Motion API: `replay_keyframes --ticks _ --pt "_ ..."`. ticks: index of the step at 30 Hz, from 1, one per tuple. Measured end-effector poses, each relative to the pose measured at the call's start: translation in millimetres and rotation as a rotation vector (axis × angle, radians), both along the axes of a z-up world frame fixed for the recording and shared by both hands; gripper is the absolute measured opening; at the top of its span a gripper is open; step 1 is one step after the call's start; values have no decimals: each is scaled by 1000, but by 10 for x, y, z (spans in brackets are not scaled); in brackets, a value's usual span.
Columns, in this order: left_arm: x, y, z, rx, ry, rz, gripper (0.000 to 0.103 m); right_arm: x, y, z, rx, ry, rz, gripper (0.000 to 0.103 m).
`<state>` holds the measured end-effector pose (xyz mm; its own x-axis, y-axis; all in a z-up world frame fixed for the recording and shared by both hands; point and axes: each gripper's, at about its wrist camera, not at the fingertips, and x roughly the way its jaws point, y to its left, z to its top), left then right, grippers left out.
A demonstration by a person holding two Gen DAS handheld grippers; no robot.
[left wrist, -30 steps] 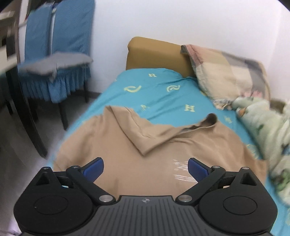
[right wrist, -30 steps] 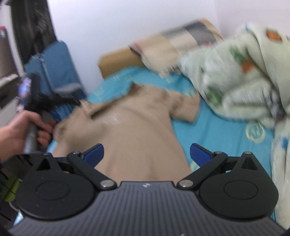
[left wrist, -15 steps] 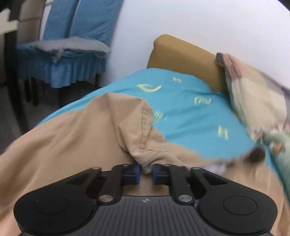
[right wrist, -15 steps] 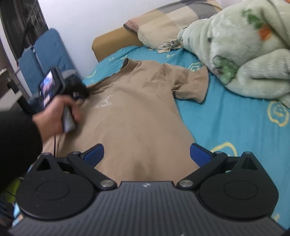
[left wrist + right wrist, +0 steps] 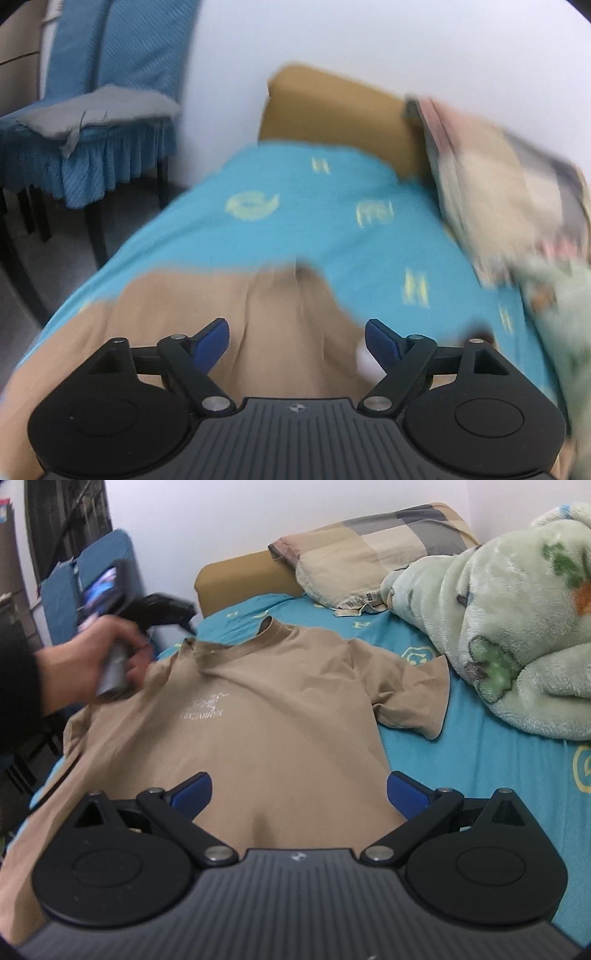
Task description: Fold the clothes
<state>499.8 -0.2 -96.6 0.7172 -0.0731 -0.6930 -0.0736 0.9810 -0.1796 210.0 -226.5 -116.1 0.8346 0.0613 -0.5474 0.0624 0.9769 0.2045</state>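
A tan T-shirt (image 5: 273,716) with a small white chest print lies face up on the turquoise bed sheet (image 5: 491,775), collar toward the headboard. Its right sleeve (image 5: 413,698) is spread flat. My left gripper (image 5: 297,341) hovers over the shirt's left shoulder (image 5: 280,317); its jaws are opening, with nothing pinched between the blue pads. In the right wrist view a hand holds that left gripper (image 5: 184,622) beside the collar. My right gripper (image 5: 297,795) stands open above the lower part of the shirt, holding nothing.
A fluffy pale green blanket (image 5: 509,635) is heaped on the bed's right side. A checked pillow (image 5: 373,550) leans on the tan headboard (image 5: 243,576). A blue-covered chair (image 5: 92,122) with a grey cushion stands left of the bed. White wall behind.
The left gripper closed on the folded-over left sleeve, drew it outward, then let go and opened. The shirt now lies flatter. The right gripper dropped slightly closer to the shirt.
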Motion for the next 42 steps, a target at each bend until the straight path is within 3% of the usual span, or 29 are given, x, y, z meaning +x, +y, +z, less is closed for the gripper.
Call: replay_keyframes --ticks 4,10,13,15,19,22,25,31,32,33,34,35,39,41,42 --pt "-1095 32 233 53 -25 -81 86 -79 77 31 2 -18 20 103" --pt "-2768 232 549 23 -81 -104 86 -418 140 267 -1 -96 58 103" --pt "-3368 273 692 35 -123 -122 87 -625 84 414 31 -145 36 103" --pt "-3707 274 760 30 -140 -142 87 -798 93 475 -2 -182 16 103" --pt "-4252 187 837 68 -208 -179 89 -1083 21 558 39 -184 14 103" --pt "-4499 128 848 30 -236 -234 90 -1262 33 643 19 -203 23 103" --pt "-4605 41 819 45 -245 -256 91 -1389 67 734 -14 -251 33 103" --pt "-4522 96 747 6 -214 -191 91 -1449 52 790 -33 -289 19 102" --pt "-4482 121 734 0 -203 -178 91 -1444 37 792 -20 -283 19 98" --pt "-4441 147 721 -5 -191 -166 91 -1434 29 797 -13 -271 19 73" --pt "-4414 163 707 -12 -183 -164 91 -1418 27 796 -14 -259 19 58" --pt "-4387 178 692 -19 -176 -162 91 -1401 26 794 -15 -247 19 50" --pt "-4298 202 642 -35 -160 -158 91 -1375 -7 766 22 -245 8 56" --pt "-4252 181 620 -30 -158 -158 92 -1338 -33 749 44 -228 2 74" --pt "-4227 172 607 -28 -156 -158 93 -1321 -46 739 58 -220 0 88"
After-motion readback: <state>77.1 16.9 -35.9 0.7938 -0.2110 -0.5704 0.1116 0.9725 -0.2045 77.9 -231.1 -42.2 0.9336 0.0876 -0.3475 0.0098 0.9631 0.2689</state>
